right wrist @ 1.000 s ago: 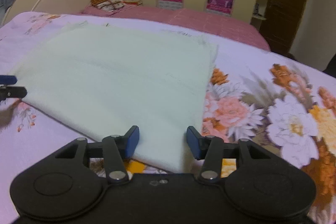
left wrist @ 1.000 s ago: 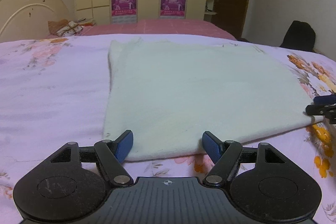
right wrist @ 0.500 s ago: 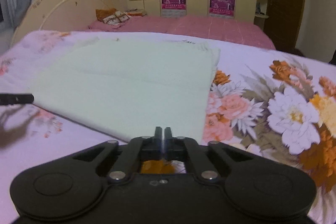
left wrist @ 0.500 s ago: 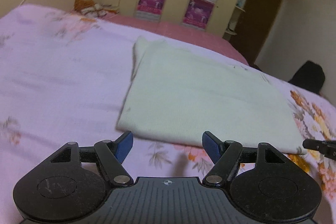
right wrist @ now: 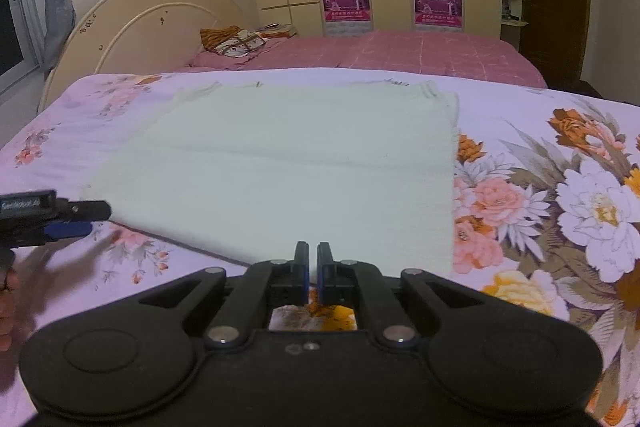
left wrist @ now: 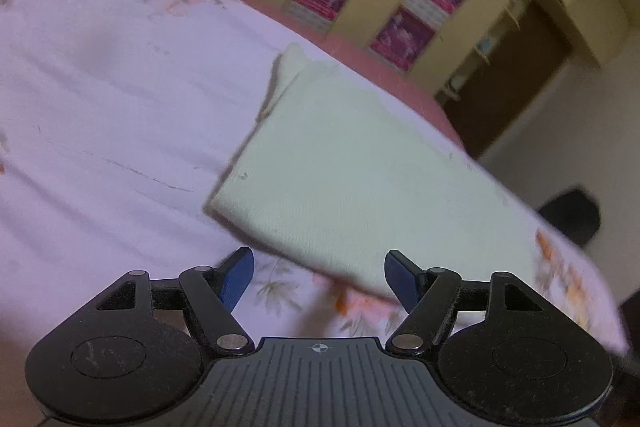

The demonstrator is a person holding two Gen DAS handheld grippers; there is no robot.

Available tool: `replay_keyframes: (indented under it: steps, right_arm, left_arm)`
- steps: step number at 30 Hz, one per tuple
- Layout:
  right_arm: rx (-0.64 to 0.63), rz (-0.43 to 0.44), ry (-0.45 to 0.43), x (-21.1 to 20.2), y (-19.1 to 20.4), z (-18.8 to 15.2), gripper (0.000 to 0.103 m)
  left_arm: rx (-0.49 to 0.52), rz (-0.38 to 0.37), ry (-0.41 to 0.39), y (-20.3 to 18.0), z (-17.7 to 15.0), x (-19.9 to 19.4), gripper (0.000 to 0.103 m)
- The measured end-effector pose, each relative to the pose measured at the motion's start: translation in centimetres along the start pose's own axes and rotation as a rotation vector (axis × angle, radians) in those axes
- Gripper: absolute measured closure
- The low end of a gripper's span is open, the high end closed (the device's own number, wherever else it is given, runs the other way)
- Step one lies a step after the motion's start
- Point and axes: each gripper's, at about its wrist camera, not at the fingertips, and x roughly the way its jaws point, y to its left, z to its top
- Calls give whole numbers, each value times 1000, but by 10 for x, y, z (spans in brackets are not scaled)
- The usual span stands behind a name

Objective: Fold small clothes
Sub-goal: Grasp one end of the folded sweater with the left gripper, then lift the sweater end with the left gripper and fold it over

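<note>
Left gripper (left wrist: 318,277): blue pads wide apart, tilted, just short of near left corner of pale green folded cloth (left wrist: 360,179). Cloth flat on purple flowery bedsheet (right wrist: 560,187), long side left-right. Right gripper (right wrist: 312,269): pads together, looks pinched on near edge.

Left gripper (left wrist: 319,277) tilted, blue-padded fingers (left wrist: 238,277) spread wide and gripping nothing; right gripper (right wrist: 312,263) level, fingers nearly closed with a narrow slit between.
</note>
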Motion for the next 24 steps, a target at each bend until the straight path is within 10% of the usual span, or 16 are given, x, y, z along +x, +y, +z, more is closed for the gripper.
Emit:
replay_keyframes:
  steps: [6,11,17,24]
  right_arm:
    - [67,23,-3,13,-5,5,96]
    - [142,57,-23,29,-8,21,94]
    - [136,99,-57,57,6,48,94]
    - [106,114,-54,91,22,65,94]
  left_arm:
    - [-319,-88,-70,26,8,19,31]
    - [-395,-119,-115,23,13,43,32]
    - [-514,-117,-95,31,18,85,85]
    - [-473,-154,-111,31,33,100,96]
